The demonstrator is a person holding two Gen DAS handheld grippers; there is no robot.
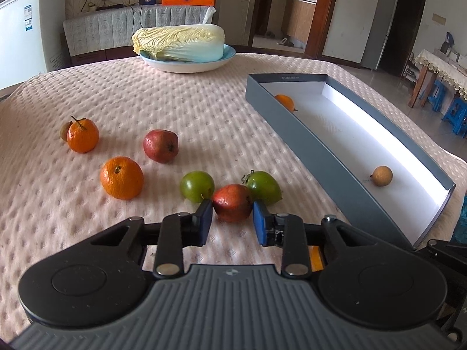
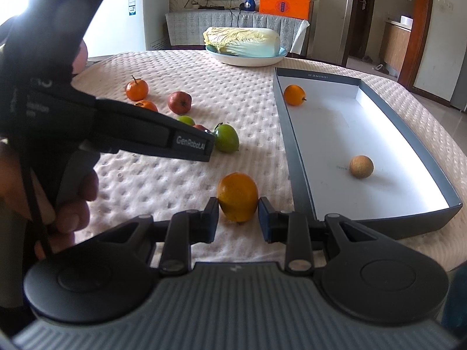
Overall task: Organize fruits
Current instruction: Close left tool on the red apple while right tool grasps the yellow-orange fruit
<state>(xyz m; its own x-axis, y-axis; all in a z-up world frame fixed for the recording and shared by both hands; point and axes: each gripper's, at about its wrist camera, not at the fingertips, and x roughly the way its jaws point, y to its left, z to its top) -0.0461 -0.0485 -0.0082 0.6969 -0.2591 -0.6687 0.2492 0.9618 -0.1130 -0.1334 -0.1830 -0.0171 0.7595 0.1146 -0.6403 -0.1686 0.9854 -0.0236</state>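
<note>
My left gripper (image 1: 233, 220) has its blue pads on both sides of a small red fruit (image 1: 232, 202) on the tablecloth, touching or nearly touching it. Two green fruits (image 1: 196, 186) (image 1: 263, 187) lie just beyond it. Two oranges (image 1: 121, 178) (image 1: 82, 135) and a red apple (image 1: 160, 145) lie to the left. My right gripper (image 2: 238, 214) has its pads around a yellow-orange fruit (image 2: 238, 197) beside the grey box (image 2: 294, 157). The box holds an orange fruit (image 2: 294, 94) and a brown round fruit (image 2: 361, 166).
A plate (image 1: 186, 65) with a napa cabbage (image 1: 179, 42) stands at the table's far edge. The left gripper's body (image 2: 140, 128) crosses the right wrist view. A small brownish fruit (image 1: 64, 130) hides behind the far orange. Fridge and cabinet stand beyond the table.
</note>
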